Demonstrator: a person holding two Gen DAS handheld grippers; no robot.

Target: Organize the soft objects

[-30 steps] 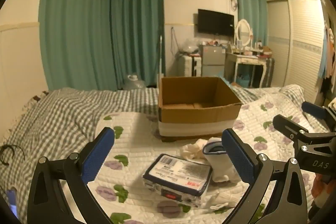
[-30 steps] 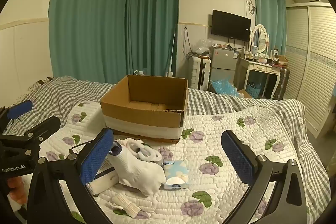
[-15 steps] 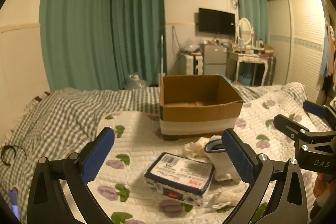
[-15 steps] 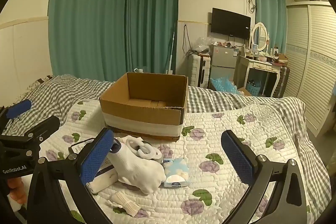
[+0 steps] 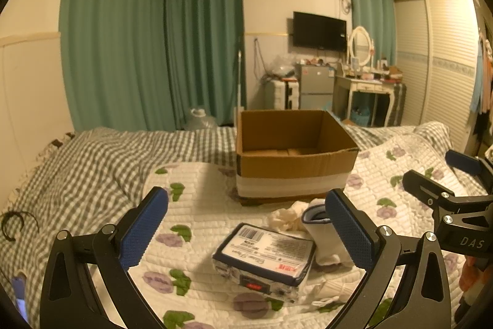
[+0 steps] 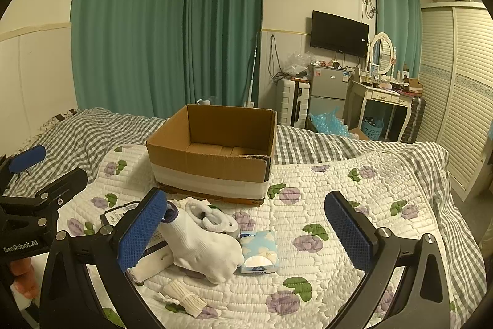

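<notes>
Both grippers hovering, nothing picked yet.

My left gripper point(image 5: 246, 224) and right gripper point(image 6: 246, 224), jaws spread and empty, barely shifted this last second; white sock point(image 6: 206, 248) and tissue pack point(image 6: 258, 252) remain mid-bed, before the empty cardboard box point(image 6: 212, 150).

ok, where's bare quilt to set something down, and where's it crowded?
Free: the quilt right of the tissue pack, out to the gingham edge, and the quilt left of the wipes pack. Crowded: the strip just in front of the cardboard box, with glove, socks and both packs bunched.
</notes>
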